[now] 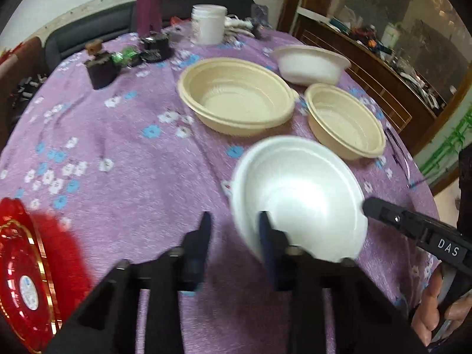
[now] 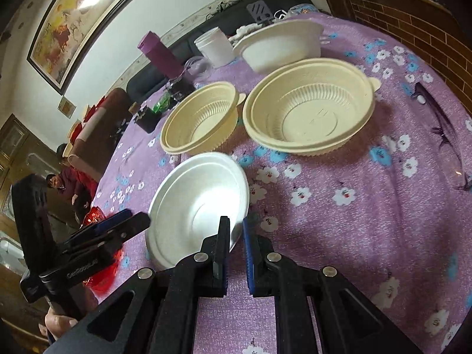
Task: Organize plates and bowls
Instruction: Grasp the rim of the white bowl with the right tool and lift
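Note:
A white foam bowl (image 1: 298,194) (image 2: 197,203) is tilted and held off the purple tablecloth. My right gripper (image 2: 236,236) is shut on its near rim; one of its fingers (image 1: 413,221) shows at the bowl's right edge in the left wrist view. My left gripper (image 1: 236,230) is open, its right finger (image 1: 265,230) in front of the bowl's left rim, touching or not I cannot tell. Two cream bowls (image 1: 236,94) (image 1: 345,118) and a white bowl (image 1: 309,62) stand behind. A red plate (image 1: 26,277) lies at the near left.
A purple bottle (image 1: 149,3), a white jar (image 1: 208,23), dark boxes (image 1: 100,65) and small items stand at the table's far side. A wooden cabinet (image 1: 383,67) is to the right. The table edge (image 1: 419,177) curves close on the right.

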`<state>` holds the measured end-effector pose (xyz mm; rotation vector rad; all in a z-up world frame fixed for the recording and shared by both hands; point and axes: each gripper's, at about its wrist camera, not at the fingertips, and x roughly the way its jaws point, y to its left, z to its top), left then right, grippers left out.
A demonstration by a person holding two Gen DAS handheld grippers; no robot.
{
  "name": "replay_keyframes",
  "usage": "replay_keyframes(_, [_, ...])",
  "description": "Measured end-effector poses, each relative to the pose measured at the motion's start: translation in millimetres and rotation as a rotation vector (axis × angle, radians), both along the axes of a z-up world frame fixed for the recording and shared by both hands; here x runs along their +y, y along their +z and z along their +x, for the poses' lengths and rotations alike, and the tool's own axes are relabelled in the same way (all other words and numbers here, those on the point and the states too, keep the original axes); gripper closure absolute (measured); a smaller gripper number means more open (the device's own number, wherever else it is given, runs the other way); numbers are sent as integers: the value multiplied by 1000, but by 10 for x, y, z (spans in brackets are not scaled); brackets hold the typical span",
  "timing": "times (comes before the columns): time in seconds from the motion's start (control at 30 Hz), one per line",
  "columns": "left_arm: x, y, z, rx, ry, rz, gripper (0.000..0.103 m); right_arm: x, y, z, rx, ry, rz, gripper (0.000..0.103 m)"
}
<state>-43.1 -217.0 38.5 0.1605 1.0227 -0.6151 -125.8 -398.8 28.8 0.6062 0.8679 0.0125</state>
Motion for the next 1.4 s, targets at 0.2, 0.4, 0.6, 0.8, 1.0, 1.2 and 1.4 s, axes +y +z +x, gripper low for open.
replay_keyframes(0.2, [-20,-7,-138,-48,-11,33,81,55,33,-8,-18,1,-16,93])
replay_keyframes(0.4, [142,83,-233,-100,12,50,81,164,55,10,-22,27,-11,93])
replay_keyframes(0.6, [367,119,-279,-112,48,48,81,385,110,66,-29,71,-30,93])
replay_keyframes(0.8, [545,154,-293,-113,73,35,81,552,137,101,-32,104,-39,93])
replay_keyframes(1.0, [685,207,-326,-132,91,27,80,693,184,120,-35,125,-52,93])
replay_keyframes(1.2, [821,252,-350,-146,111,16,80,822,247,126,-41,145,-66,93])
replay_keyframes(1.4, [959,292,-368,-169,140,14,80,961,307,168,-45,170,-86,93])
